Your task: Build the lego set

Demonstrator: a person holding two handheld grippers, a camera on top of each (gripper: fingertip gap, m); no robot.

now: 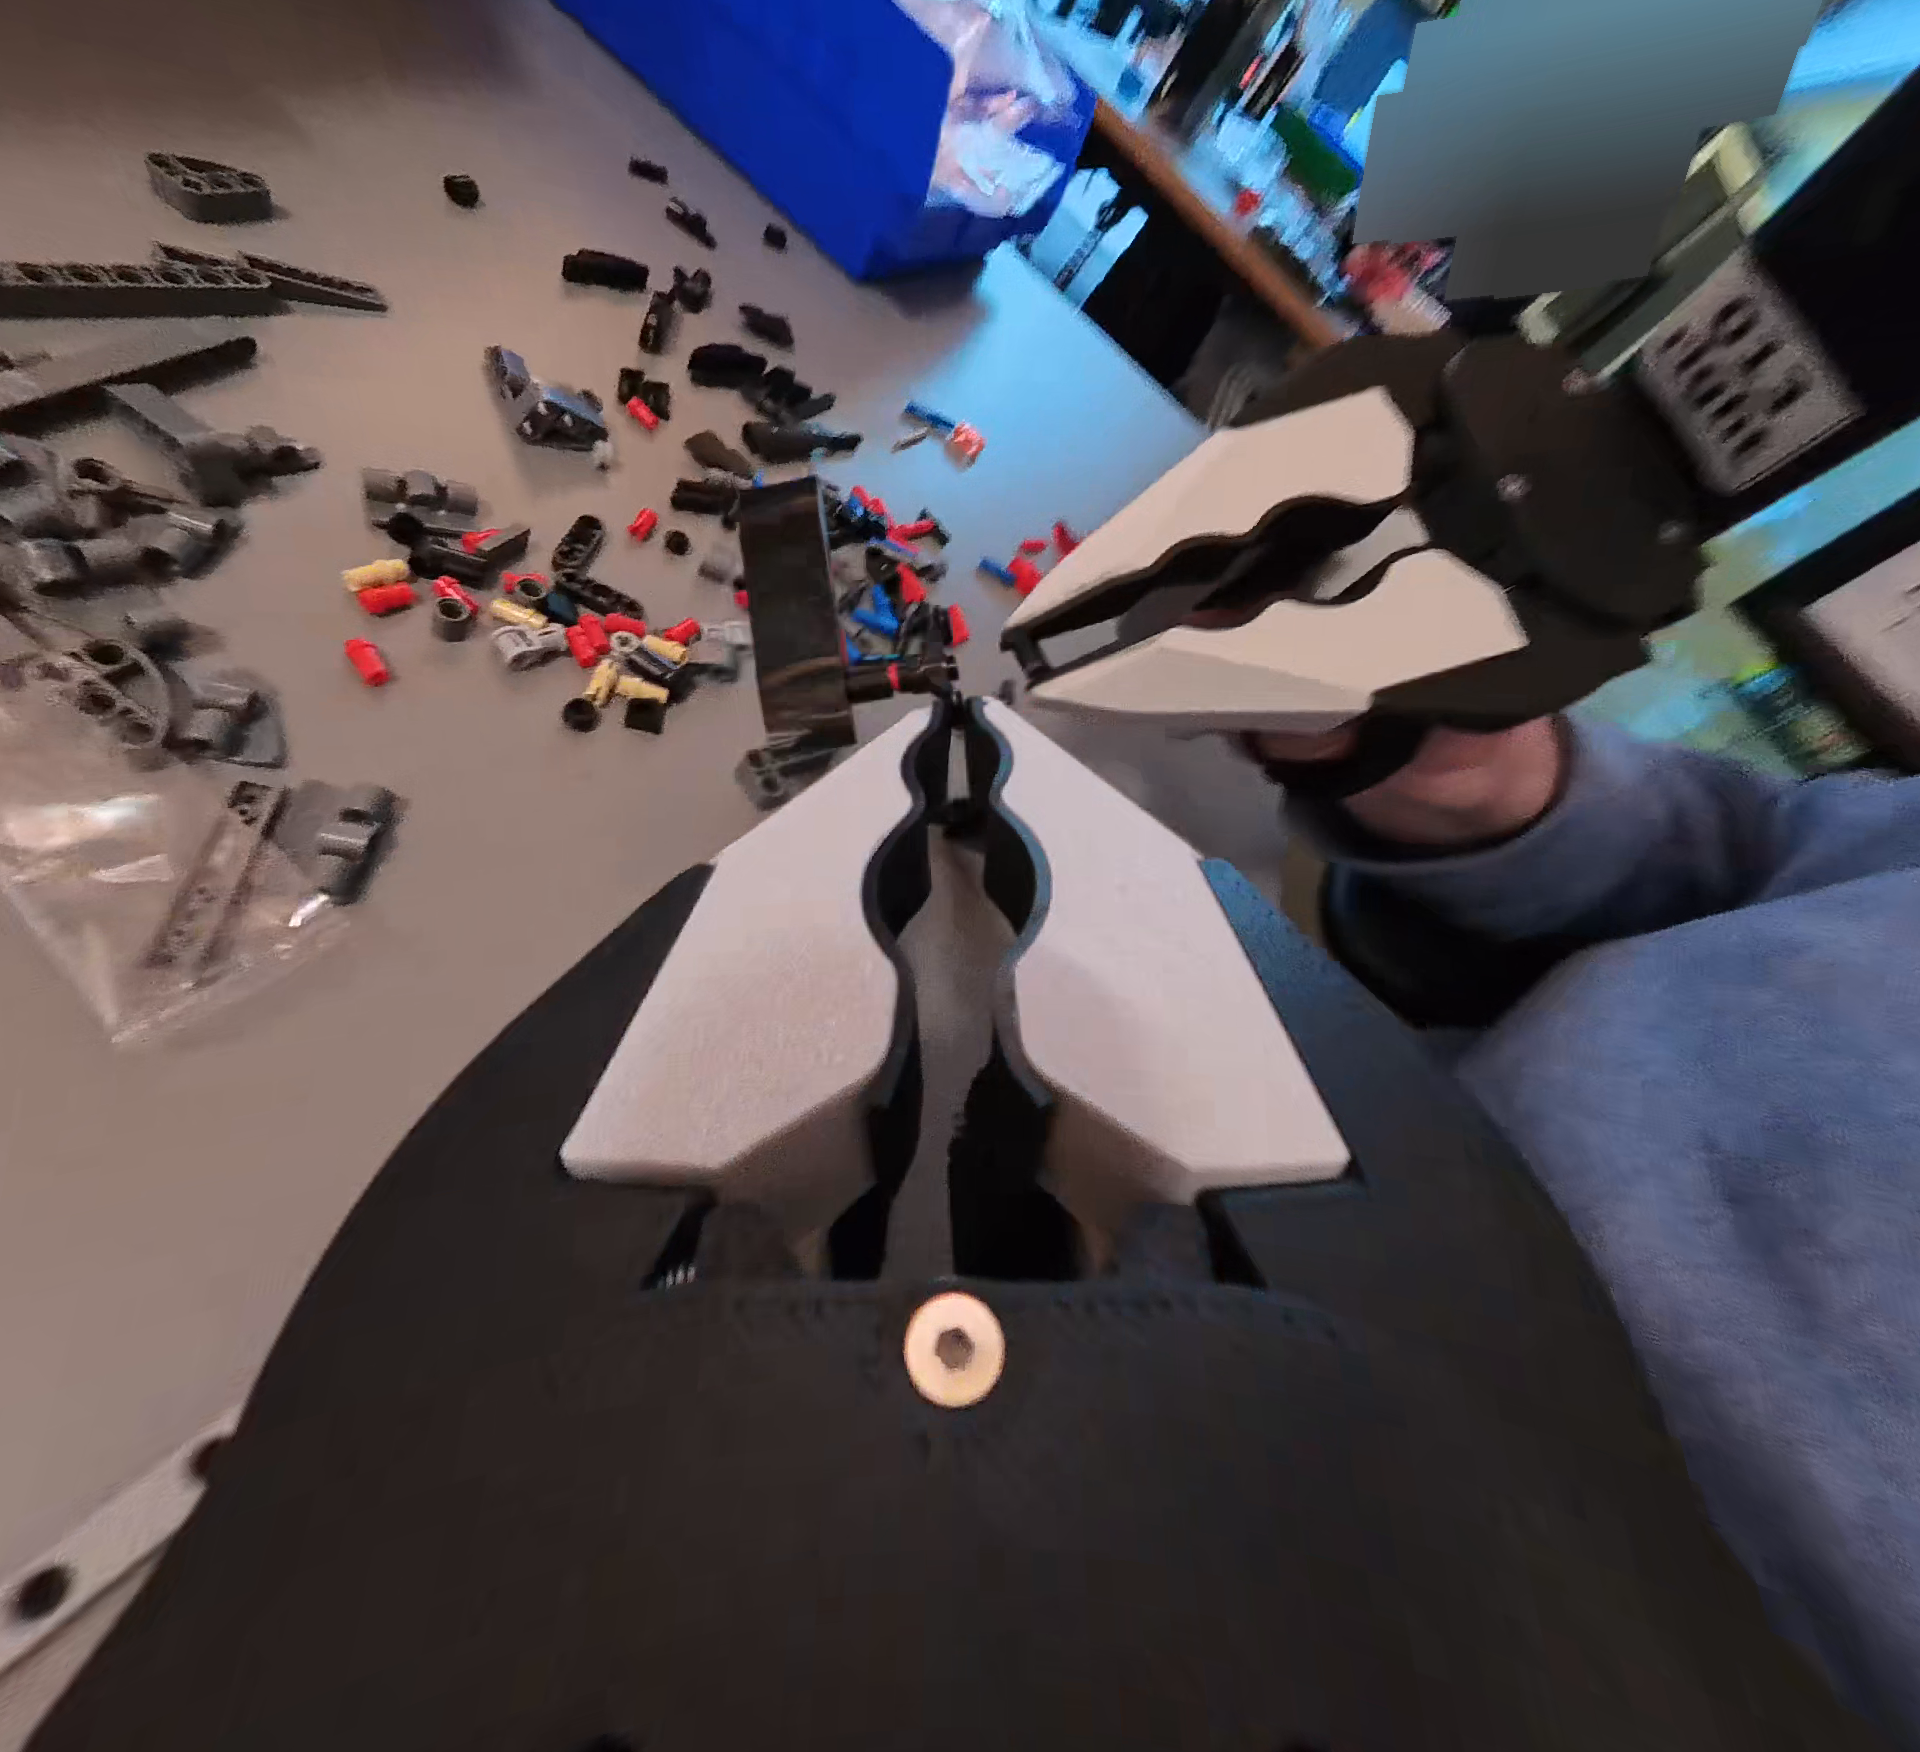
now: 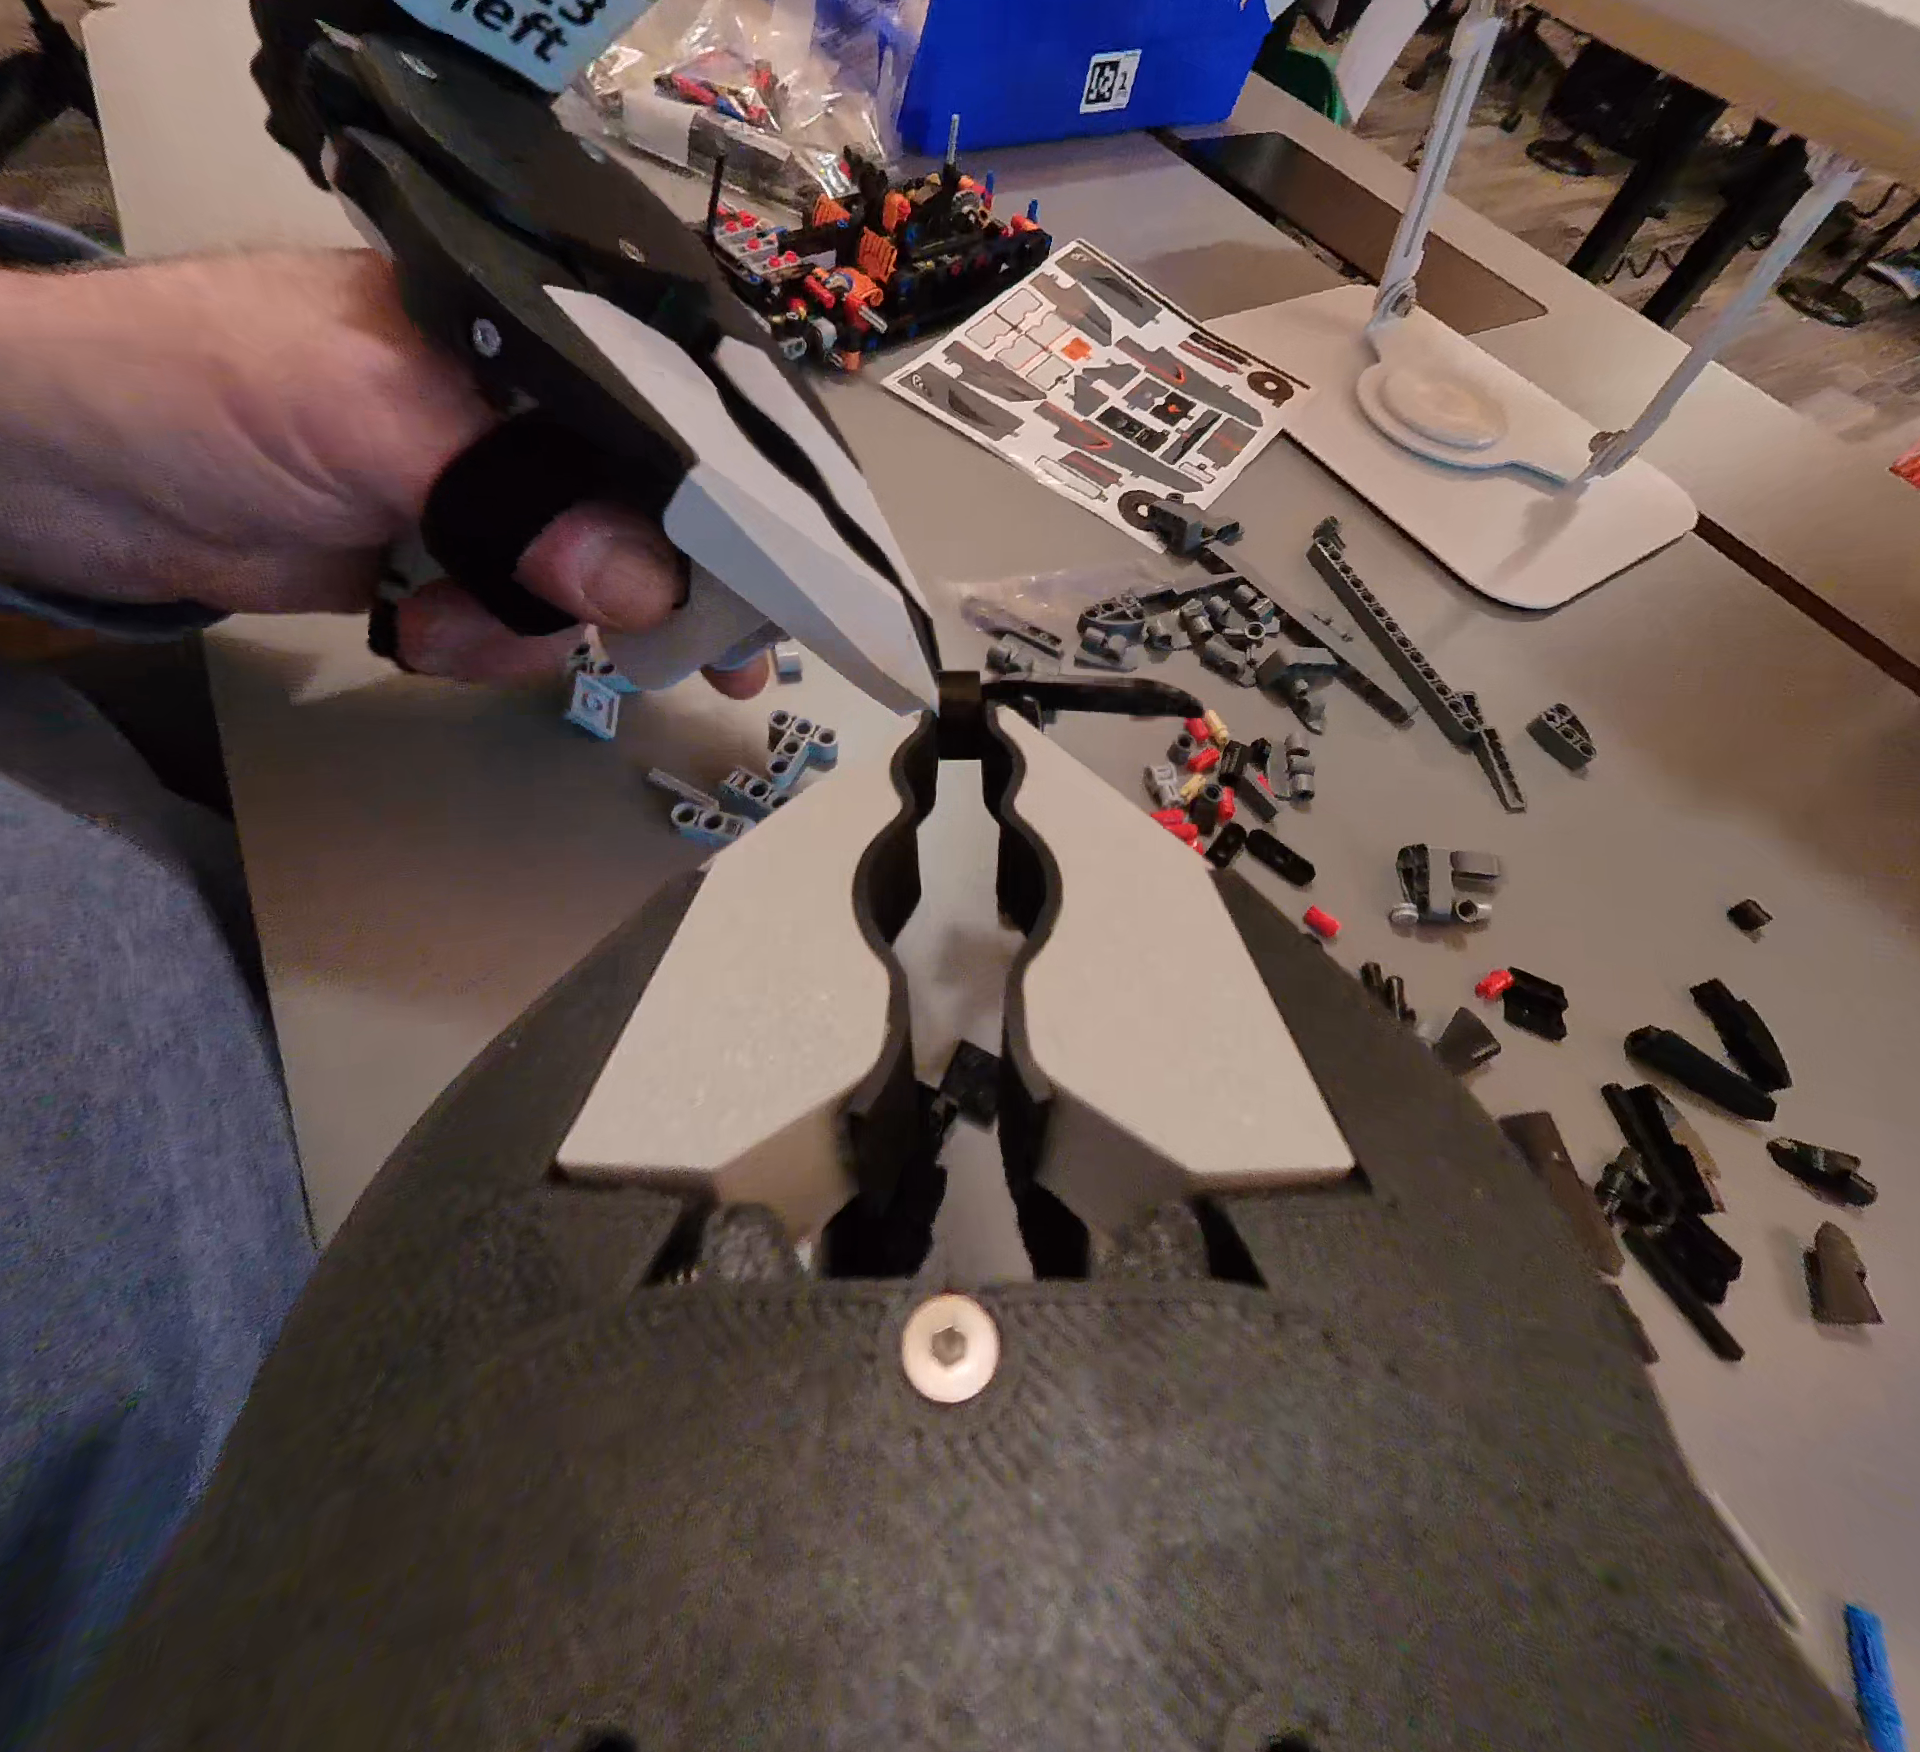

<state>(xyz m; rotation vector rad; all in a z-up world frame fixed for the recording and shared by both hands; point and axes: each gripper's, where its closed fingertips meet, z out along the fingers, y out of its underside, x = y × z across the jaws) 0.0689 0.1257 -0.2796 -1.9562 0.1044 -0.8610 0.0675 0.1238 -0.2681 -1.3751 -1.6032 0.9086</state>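
My left gripper is shut on a small black lego piece. That piece joins by a red pin to a black panel held above the table. My right gripper is shut on the same black assembly, whose panel runs off to the right, seen edge-on. The two gripper tips meet at the piece. The right gripper comes in from the upper right in the left wrist view. The left gripper comes in from the upper left in the right wrist view, held by a hand.
Loose red, black, tan and grey pieces are scattered on the grey table. A plastic bag lies at the left. A blue bin, a partly built model, a sticker sheet and a white lamp base stand farther back. The grippers are tip to tip, or close to it. From either gripper's tips it is about 30 cm to the partly built model.
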